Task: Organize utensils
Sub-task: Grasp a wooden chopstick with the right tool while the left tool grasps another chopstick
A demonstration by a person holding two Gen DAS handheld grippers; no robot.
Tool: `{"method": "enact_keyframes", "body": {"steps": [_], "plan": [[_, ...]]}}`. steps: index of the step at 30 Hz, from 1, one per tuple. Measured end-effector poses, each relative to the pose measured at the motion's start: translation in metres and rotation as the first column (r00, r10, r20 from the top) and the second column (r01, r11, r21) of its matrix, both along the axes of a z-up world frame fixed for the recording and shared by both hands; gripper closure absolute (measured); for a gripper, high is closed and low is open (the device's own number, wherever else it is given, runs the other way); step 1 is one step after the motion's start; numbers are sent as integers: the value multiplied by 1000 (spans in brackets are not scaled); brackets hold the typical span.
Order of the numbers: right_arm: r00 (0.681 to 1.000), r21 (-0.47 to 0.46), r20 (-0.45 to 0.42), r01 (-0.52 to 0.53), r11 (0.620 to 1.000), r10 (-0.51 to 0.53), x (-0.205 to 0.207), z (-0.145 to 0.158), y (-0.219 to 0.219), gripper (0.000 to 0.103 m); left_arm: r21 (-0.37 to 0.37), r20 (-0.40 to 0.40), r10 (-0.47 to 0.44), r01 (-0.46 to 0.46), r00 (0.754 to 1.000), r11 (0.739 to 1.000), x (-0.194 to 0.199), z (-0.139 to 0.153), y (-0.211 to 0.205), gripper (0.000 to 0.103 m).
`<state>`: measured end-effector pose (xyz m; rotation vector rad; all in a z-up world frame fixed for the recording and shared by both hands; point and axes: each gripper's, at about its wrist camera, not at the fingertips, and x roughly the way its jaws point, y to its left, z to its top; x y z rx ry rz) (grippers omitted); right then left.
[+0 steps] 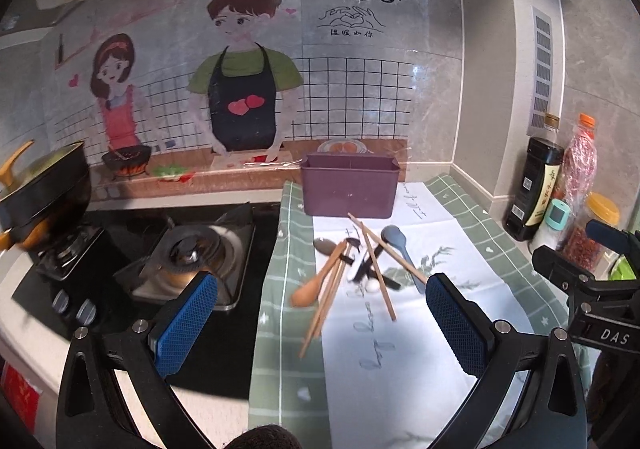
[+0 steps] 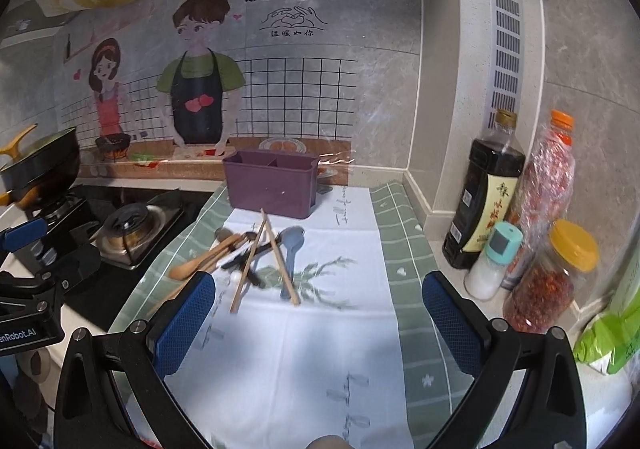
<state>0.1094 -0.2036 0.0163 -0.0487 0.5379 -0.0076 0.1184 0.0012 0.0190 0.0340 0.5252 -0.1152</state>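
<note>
A purple utensil holder (image 1: 350,185) (image 2: 272,183) with inner dividers stands at the back of a green-and-white cloth (image 1: 400,349) (image 2: 312,349). In front of it lies a loose pile: wooden chopsticks (image 1: 378,271) (image 2: 280,261), a wooden spoon (image 1: 316,281) (image 2: 196,263), a blue spoon (image 1: 400,249) (image 2: 290,253) and dark utensils (image 1: 366,267) (image 2: 244,259). My left gripper (image 1: 320,289) is open, hovering short of the pile. My right gripper (image 2: 318,289) is open too, nearer the cloth's right side. Both hold nothing.
A gas hob (image 1: 188,253) (image 2: 132,225) with a black pan (image 1: 44,185) (image 2: 40,165) lies left of the cloth. Soy sauce bottle (image 2: 484,201), chilli bottle (image 2: 544,185), salt shaker (image 2: 494,261) and chilli jar (image 2: 552,277) line the right wall. A green bag (image 2: 612,333) sits at far right.
</note>
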Motion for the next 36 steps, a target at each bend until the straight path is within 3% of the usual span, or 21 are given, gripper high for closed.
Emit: {"method": "enact_keyframes", "body": {"steps": [6,10,19,22,25,28,32,34,36], "plan": [[998,-3,-52,28,1000,-29,58,-4,18,0,-28,-56,-55,54,997,998,54,-1,26,0],[990,8,-139,34,999,-32,98,-20,32,0,-6,-102,-53,52,993,999,83,-7,44,0],[961,-9,-276,10,1000,-12,154,-68,54,1,39,-164,-72,80,984,996,122,-39,68,0],[949,-7,-315,-4,1000,2,174,-79,55,2,-7,-216,-110,111,970,994,131,-49,68,0],[931,-27,-363,-33,999,21,196,-89,57,16,-88,-266,-132,112,955,990,140,-58,72,0],[917,-48,-395,-74,996,50,217,-97,61,23,-84,-254,-91,71,963,994,141,-64,71,0],[879,-28,-458,-164,986,133,242,-110,65,70,-104,-263,-55,28,963,994,136,-66,73,0],[864,-36,-470,-225,974,182,251,-117,69,70,-109,-258,-34,6,966,994,130,-64,75,0],[842,-46,-484,-296,954,238,258,-125,74,77,-111,-245,5,-33,970,993,123,-62,77,0]]}}
